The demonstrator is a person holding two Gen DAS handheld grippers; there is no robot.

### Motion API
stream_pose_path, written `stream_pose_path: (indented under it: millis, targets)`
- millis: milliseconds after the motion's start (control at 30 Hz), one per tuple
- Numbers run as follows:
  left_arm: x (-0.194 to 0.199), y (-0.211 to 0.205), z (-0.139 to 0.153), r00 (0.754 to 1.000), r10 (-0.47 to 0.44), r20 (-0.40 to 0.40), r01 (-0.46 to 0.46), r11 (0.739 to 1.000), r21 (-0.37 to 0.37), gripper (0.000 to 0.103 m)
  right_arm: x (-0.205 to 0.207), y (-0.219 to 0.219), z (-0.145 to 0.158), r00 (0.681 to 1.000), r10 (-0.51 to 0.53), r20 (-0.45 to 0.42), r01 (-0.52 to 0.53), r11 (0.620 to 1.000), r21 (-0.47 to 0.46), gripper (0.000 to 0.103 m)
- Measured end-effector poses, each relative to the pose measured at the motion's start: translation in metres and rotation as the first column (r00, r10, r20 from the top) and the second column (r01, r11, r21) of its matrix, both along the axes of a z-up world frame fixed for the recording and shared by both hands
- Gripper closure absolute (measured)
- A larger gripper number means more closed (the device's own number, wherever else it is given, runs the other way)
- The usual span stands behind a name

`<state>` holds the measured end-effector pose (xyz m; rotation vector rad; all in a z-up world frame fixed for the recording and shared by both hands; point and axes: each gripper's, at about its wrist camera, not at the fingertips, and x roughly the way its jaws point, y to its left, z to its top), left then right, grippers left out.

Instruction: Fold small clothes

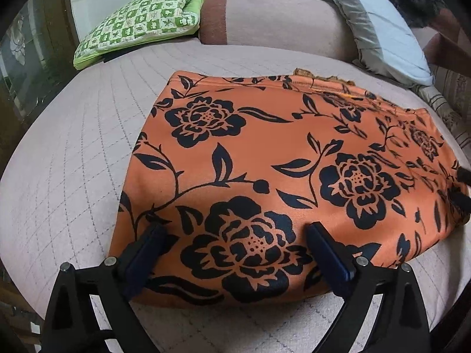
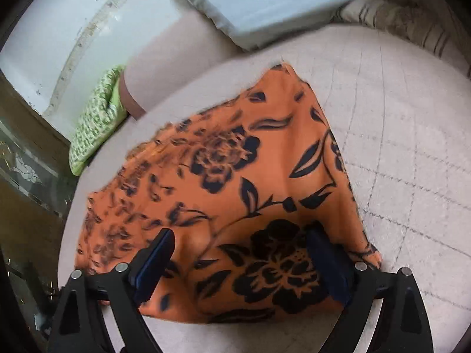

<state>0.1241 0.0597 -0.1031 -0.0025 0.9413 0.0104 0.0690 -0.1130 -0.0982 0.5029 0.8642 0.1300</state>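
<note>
An orange garment with black flowers (image 1: 265, 158) lies flat on the pale pink quilted bed cover (image 1: 64, 161). My left gripper (image 1: 235, 229) is open just over the garment's near edge, one finger each side of a large black flower. In the right wrist view the same garment (image 2: 235, 176) lies spread, blurred at its far left part. My right gripper (image 2: 241, 235) is open over its near end, with both fingers above the cloth. The right gripper's tips show at the far right edge of the left wrist view (image 1: 463, 185).
A green and white patterned cushion (image 1: 138, 20) lies at the back left beside a pink bolster (image 1: 265, 17). A grey-blue pillow (image 1: 379, 29) leans at the back right. A dark wooden cabinet with glass (image 2: 26, 182) stands beside the bed on the left.
</note>
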Motion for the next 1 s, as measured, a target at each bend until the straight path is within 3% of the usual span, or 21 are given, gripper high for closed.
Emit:
stream_pose_path:
  millis: [100,167,333,467,667,767,833,900,967,1000]
  targets:
    - [-0.003,0.002,0.005,1.0,0.017,0.021,-0.016,1.0,-0.025,0.006,-0.029,-0.004,0.021,0.998,-0.049,0.049,0.048,0.998,0.031,0.01]
    - [-0.007,0.004,0.013,0.998,0.026,0.058,-0.023,0.998,-0.05,0.006,-0.052,-0.015,0.019,0.993,-0.117,0.032,0.112,0.987,0.113,0.01]
    - [-0.013,0.005,0.023,0.994,0.039,0.106,-0.032,0.997,-0.068,0.006,-0.085,-0.044,-0.025,0.957,-0.252,-0.141,0.277,0.938,0.209,0.01]
    - [-0.014,0.0,0.023,0.994,0.031,0.106,-0.023,0.997,-0.071,0.006,-0.079,-0.053,-0.026,0.956,-0.268,-0.12,0.292,0.913,0.283,0.01]
    - [-0.021,-0.015,0.031,0.984,-0.015,0.178,0.023,0.999,-0.042,0.006,-0.053,-0.059,-0.041,0.95,-0.274,-0.151,0.312,0.863,0.397,0.01]
    - [-0.018,-0.031,0.035,0.98,-0.061,0.187,0.064,0.998,-0.009,0.006,-0.045,-0.066,-0.039,0.953,-0.269,-0.14,0.303,0.857,0.417,0.01]
    - [-0.015,-0.046,0.04,0.975,-0.098,0.201,0.095,0.995,0.028,0.006,-0.038,-0.068,-0.04,0.954,-0.27,-0.134,0.301,0.853,0.427,0.021]
    - [-0.011,-0.062,0.043,0.964,-0.146,0.221,0.134,0.989,0.067,0.006,-0.031,-0.069,-0.045,0.956,-0.248,-0.156,0.291,0.863,0.413,0.076]
    - [-0.002,-0.074,0.036,0.966,-0.167,0.199,0.148,0.983,0.109,0.006,-0.032,-0.07,-0.051,0.954,-0.251,-0.166,0.298,0.867,0.4,0.077]
    - [0.012,-0.079,0.018,0.983,-0.15,0.104,0.132,0.978,0.159,0.006,-0.033,-0.07,-0.053,0.957,-0.242,-0.161,0.288,0.87,0.401,0.077]
